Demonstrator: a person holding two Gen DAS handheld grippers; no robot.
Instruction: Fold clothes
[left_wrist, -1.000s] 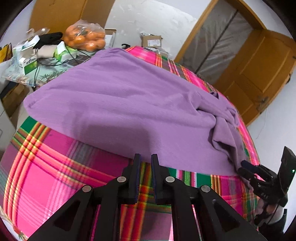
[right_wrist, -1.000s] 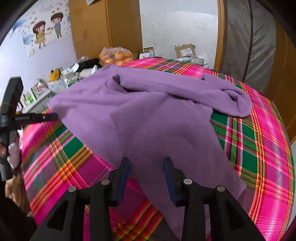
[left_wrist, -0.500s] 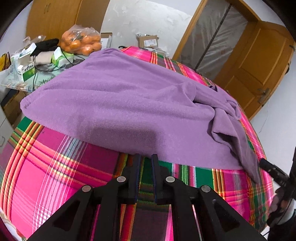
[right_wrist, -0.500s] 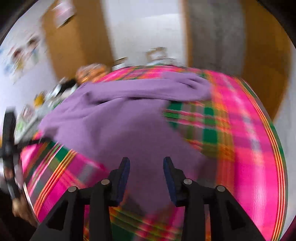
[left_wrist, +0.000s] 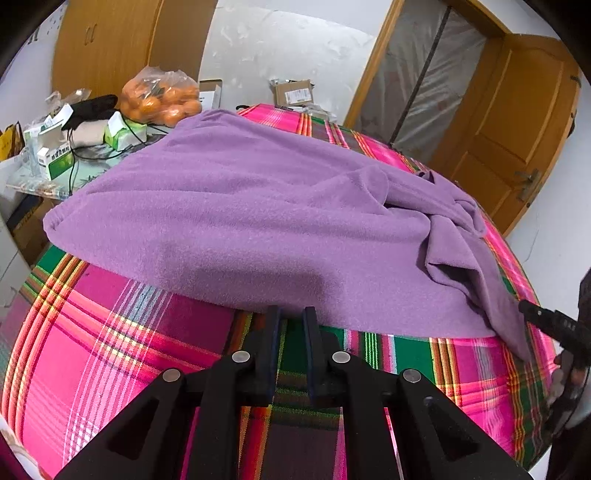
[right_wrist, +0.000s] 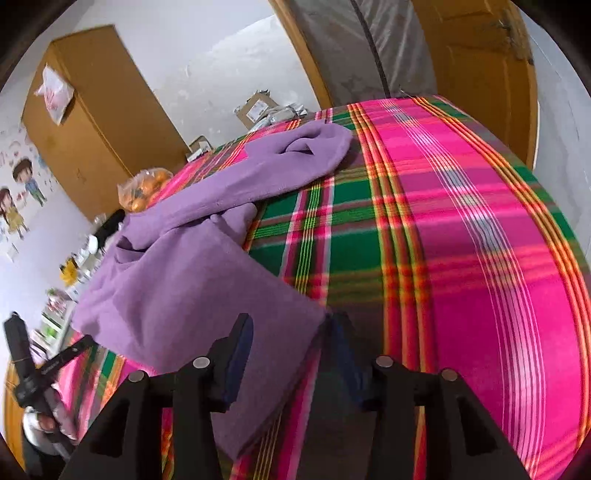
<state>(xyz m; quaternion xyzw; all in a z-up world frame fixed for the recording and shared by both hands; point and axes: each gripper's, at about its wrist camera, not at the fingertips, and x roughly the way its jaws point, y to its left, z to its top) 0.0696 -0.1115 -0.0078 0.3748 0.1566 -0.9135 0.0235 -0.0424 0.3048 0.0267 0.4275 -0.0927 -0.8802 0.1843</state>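
- purple sweater (left_wrist: 258, 206) lies on the plaid surface (left_wrist: 92, 350).
- left tongs (left_wrist: 291, 317) clenched, empty, at six o'clock.
- right tongs (right_wrist: 291, 332) opening, sweater corner between them, not pinched.

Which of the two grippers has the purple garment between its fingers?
The right gripper: a corner of the purple garment lies between its opening jaws. The left gripper is almost shut, with only plaid cloth showing in its gap.
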